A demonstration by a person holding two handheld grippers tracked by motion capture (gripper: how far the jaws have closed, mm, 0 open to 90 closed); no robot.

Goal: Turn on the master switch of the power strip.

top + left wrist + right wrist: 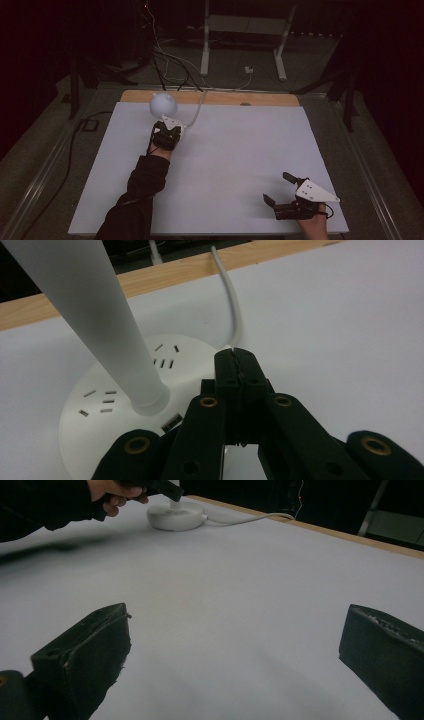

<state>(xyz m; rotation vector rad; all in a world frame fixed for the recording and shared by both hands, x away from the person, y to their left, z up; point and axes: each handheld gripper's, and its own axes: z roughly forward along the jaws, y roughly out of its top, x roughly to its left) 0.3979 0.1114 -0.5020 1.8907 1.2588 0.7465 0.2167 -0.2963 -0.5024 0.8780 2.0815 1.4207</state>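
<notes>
This looks like a dim lab or recording studio rather than a home. A wooden table [210,97] covered by a plain white sheet [235,155] stands on grey carpet [45,150]. Loose cables [170,60] trail across the floor behind it toward a white metal stand frame [243,30]. Dark tripod-like legs [80,75] flank the table, and black surroundings close it in.

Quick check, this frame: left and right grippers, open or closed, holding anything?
Left gripper: closed, nothing between its jaws, tips over the lamp base.
Right gripper: open, holding nothing, above the white table.
</notes>
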